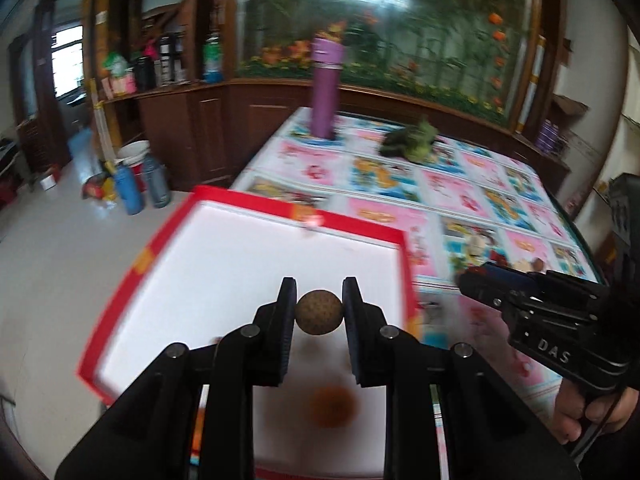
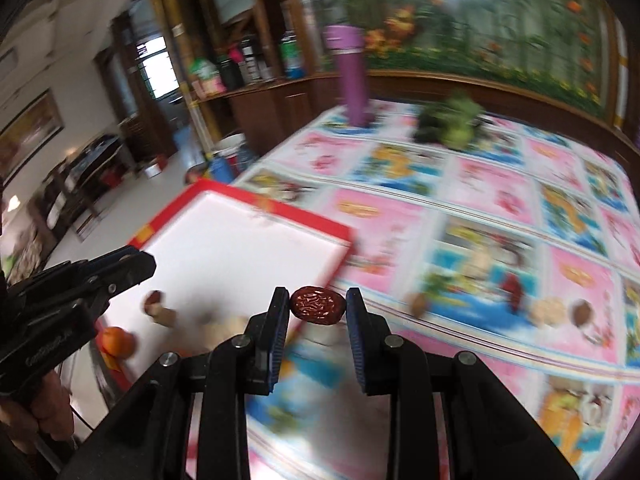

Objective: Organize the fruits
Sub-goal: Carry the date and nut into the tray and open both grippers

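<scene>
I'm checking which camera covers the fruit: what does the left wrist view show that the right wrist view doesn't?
Left only: the left gripper shut on a round brown fruit above the red tray.
Right only: the right gripper shut on a wrinkled red date, and an orange in the tray.
Both: tray, purple bottle, patterned tablecloth.
</scene>
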A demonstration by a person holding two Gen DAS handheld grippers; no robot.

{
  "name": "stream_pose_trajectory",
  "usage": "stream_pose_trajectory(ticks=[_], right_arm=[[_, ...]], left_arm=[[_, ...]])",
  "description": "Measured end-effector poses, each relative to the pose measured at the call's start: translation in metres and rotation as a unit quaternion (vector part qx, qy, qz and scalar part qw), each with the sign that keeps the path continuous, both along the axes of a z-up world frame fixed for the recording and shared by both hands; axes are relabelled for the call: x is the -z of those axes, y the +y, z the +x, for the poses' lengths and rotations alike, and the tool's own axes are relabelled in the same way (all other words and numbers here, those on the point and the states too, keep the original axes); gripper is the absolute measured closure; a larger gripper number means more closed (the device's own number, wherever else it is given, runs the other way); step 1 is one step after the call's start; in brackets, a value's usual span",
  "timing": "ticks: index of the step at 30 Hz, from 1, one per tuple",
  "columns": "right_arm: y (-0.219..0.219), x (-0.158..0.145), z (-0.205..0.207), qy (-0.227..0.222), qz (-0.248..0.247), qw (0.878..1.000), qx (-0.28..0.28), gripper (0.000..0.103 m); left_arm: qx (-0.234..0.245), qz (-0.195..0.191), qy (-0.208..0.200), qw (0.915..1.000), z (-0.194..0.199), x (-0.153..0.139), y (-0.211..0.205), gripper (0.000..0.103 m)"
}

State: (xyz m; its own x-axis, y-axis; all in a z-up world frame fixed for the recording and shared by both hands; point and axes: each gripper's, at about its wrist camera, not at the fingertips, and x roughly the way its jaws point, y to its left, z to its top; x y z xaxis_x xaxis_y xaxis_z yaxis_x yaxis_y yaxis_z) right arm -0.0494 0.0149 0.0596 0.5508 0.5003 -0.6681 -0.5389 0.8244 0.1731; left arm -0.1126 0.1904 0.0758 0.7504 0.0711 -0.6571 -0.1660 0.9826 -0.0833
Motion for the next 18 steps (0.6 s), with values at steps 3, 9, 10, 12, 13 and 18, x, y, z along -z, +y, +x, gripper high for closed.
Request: stream_pose_trajectory(ticks=[3,9,10,12,13,18], right_arm=[[0.036,0.005,-0.003,0.01,-0.002,0.999,-0.032,0.075],[0.081,0.018,-0.019,0.017,-0.02,0.997,-0.073,0.075],[0.087,0.02,-0.021,0.019,-0.023,0.997,-0.078,0.075],[0.094,0.024,-0.024,0.021,-0.027,0.996,-0.083,0.075],[0.097,0.025,-0.024,0.022,-0.028,0.996,-0.085,0.075],[0.108,0.03,-0.028,0.022,-0.038,0.995,-0.085,0.075]], left_arm=[[-0.031,-0.002,0.006,0.9995,-0.008,0.007,0.027,0.078],[-0.058,-0.003,0.02,0.9981,-0.014,0.025,0.053,0.078],[-0.058,-0.003,0.021,0.9981,-0.016,0.026,0.056,0.078],[-0.058,-0.003,0.025,0.998,-0.016,0.03,0.057,0.078],[-0.058,-0.002,0.027,0.998,-0.016,0.033,0.058,0.078],[-0.061,-0.005,0.038,0.9974,-0.014,0.042,0.065,0.078]])
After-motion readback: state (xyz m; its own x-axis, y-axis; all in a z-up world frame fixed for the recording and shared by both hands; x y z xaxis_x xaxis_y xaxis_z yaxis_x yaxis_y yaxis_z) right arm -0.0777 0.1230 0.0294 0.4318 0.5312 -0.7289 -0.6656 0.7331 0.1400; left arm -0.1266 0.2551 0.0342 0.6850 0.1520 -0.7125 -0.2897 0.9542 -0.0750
